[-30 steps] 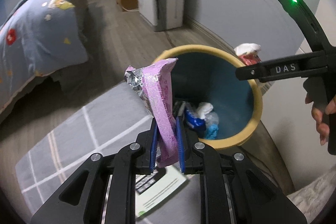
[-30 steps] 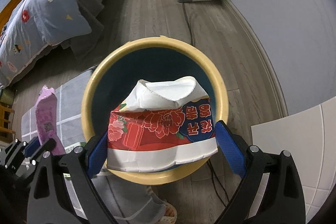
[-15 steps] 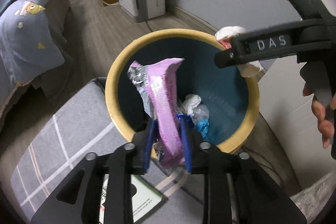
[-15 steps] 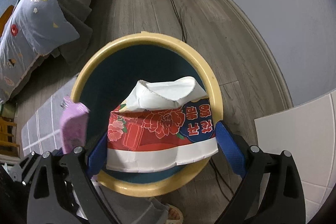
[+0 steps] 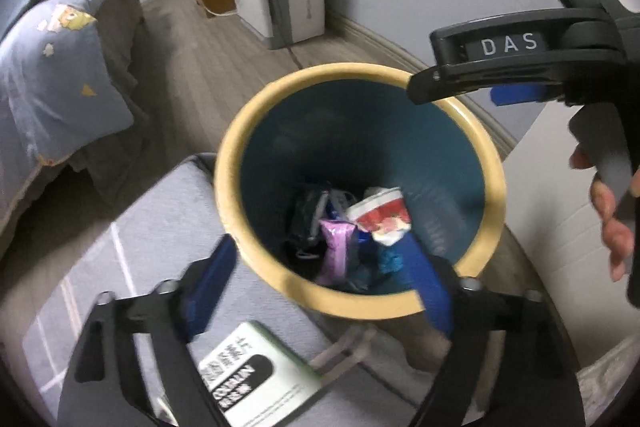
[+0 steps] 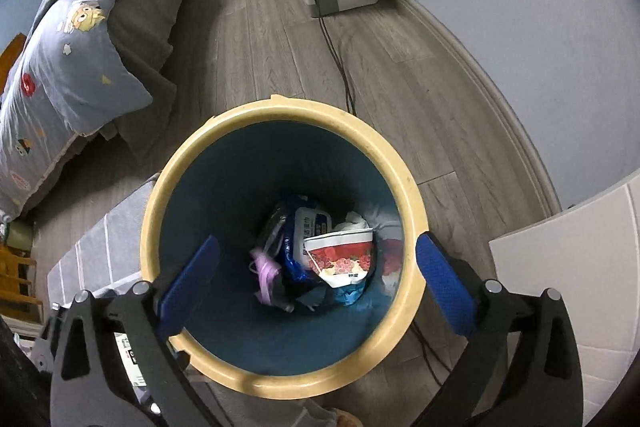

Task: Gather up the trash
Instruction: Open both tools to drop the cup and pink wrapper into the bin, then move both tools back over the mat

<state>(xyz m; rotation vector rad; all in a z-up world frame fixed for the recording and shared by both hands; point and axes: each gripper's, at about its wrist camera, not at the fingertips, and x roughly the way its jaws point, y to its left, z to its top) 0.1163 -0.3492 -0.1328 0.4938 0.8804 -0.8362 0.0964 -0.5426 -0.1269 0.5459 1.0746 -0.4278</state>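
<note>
the pink wrapper (image 5: 337,251) and the red-and-white paper cup (image 5: 382,214) both lie at the bottom of the bin (image 5: 256,131), touching the older trash there: a blue-and-white packet (image 6: 308,235), dark wrappers, crumpled blue bits. the cup is on its side on top of the pile, the wrapper is just left of it, standing against the dark stuff.

the left gripper (image 5: 324,279) hangs above the bin's near rim, and its jaws have just been opening: they stand wide, with nothing between them. the right gripper (image 6: 316,277) is over the bin mouth too; its jaws have also just spread and are released and empty. a hand (image 5: 612,215) holds the right tool's grip beside the bin.

risks from here, my guess: both tools sit close over the yellow rim, so pulling back low could knock a finger into it and tip or shove the bin. the right finger (image 6: 444,287) looks nearest the rim. a leaflet (image 5: 248,375) lies on the grey rug (image 5: 160,219) just in front of the bin, under the left tool; probably more trash, and flat paper on rug is hard to pinch and may slide or crease. a cable (image 6: 340,67) runs on the floor behind the bin and could snag if the bin shifts.
</note>
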